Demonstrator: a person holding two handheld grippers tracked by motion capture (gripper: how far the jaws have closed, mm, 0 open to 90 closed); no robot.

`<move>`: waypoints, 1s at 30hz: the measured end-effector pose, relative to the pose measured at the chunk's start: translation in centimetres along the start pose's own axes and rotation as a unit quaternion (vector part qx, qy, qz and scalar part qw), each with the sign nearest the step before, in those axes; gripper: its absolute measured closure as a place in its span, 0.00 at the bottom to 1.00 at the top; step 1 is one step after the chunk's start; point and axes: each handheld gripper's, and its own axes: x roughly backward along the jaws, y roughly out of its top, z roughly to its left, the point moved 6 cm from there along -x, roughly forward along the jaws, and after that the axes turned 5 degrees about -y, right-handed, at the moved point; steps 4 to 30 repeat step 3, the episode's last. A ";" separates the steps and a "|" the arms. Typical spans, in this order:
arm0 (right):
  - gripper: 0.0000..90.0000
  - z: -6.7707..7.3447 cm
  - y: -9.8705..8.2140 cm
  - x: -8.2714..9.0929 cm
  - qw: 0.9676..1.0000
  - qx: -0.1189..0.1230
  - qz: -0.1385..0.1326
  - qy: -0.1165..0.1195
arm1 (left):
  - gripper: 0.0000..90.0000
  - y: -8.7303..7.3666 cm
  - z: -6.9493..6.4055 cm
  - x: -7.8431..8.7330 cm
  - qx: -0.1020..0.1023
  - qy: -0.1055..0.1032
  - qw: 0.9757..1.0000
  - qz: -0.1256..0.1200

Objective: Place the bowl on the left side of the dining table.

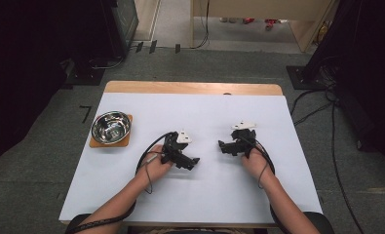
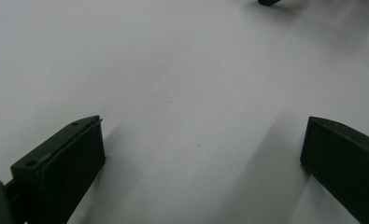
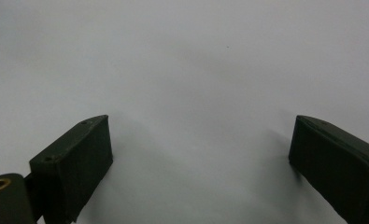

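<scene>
High view: left gripper [image 1: 196, 160] and right gripper [image 1: 221, 144] rest low on the white surface [image 1: 204, 195], tips angled inward toward each other. Both jaws stand wide apart, holding nothing.

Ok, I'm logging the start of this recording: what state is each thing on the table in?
Left gripper: open, holding nothing, low over the white table.
Right gripper: open, holding nothing, low over the table.
Steel bowl: upright, looks empty, standing on the wooden coaster.
</scene>
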 end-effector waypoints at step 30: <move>0.06 0.0 0.0 0.0 1.000 -0.001 0.001 0.000 | 0.00 -0.1 0.0 0.0 -0.001 -0.001 1.000 -0.004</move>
